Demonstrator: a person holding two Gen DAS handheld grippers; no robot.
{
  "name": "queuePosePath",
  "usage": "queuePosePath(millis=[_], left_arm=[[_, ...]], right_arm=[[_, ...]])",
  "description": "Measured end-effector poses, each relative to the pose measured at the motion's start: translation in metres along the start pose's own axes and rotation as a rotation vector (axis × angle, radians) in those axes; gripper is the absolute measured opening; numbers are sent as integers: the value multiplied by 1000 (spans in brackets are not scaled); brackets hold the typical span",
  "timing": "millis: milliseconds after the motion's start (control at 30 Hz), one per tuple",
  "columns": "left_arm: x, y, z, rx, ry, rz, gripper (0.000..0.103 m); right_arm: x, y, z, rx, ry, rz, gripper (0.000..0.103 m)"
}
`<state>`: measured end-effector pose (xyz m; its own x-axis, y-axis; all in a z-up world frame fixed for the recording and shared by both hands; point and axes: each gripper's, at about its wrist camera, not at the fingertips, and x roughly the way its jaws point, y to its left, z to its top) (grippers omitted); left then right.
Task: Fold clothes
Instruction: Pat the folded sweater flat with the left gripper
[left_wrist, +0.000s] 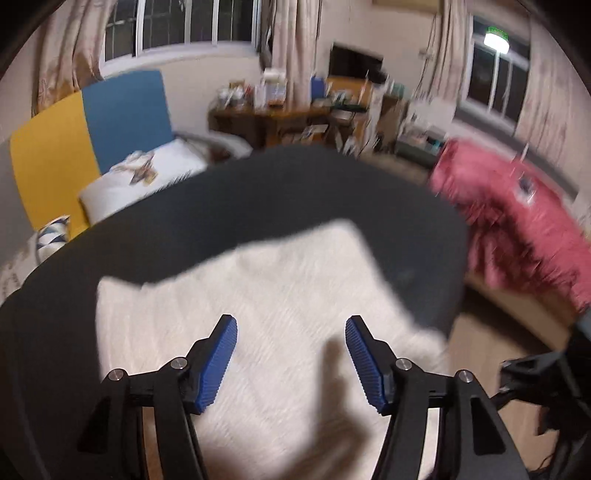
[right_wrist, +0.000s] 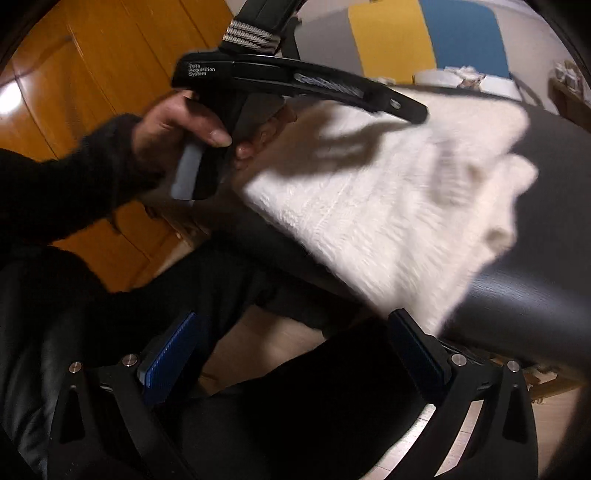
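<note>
White knitted garment (left_wrist: 273, 295) lies already doubled into a thick, roughly rectangular bundle on the dark worktop (left_wrist: 295, 192), close to the edge nearest you, with one lumpy corner bulging off to one side in the right wrist view. Your left gripper (left_wrist: 291, 360) hangs just above the near part of the bundle with its blue pads (left_wrist: 218, 365) spread wide and nothing between them, throwing a shadow on the knit. Your right gripper (right_wrist: 291, 354) is also spread apart and empty, held off the worktop's edge over your lap, beside the garment's near corner but not touching it. Your left hand (right_wrist: 181, 125) grips the handle of its tool over the cloth. Judging from this, you are between folds: the piece looks mostly folded, and both tools are free. Your next move probably calls for either tidying that loose corner or closing on an edge for one last fold; come in low and flat, since the knit is thick and soft and may slump open. Both views are blurred, so fine creases cannot be read.
</note>
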<state>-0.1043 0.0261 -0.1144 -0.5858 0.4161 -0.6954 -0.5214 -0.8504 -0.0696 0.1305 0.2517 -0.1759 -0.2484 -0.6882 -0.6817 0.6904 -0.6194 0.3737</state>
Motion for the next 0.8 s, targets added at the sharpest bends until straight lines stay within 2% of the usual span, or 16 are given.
queuePosePath(millis=[67,167,233,300,367,433,467,533,633,733,800], left_arm=[[6,-8,7,41,12,-25,62],[31,-20,9,90,77,-21,62],[43,-22,5,79,95,-26,62],[54,-21,4,44,100,-29,62],[65,-17,1,15,113,-26,65],[72,-19,-1,14,114,2,66],[73,-22,-2,22,110,22,66],[71,-24,-3,6,101,30,66],[47,-14,2,-55,57,-9,66],[8,11,2,-116,-51,52,66],[-6,33,-7,-175,-67,114,65]], right_arm=[[-16,-8,-3,24,-46,4,103],[-26,-24,3,77,-131,27,103],[-24,-32,9,87,-153,63,103],[-15,-37,16,77,-134,101,103],[-6,-31,18,76,-100,201,103],[6,-25,17,36,-11,248,103],[11,-25,15,8,26,224,103],[14,-35,14,40,58,199,103],[-1,-36,20,47,53,150,103],[-32,-29,41,-18,-19,29,103],[-51,-30,60,-41,-98,-68,103]])
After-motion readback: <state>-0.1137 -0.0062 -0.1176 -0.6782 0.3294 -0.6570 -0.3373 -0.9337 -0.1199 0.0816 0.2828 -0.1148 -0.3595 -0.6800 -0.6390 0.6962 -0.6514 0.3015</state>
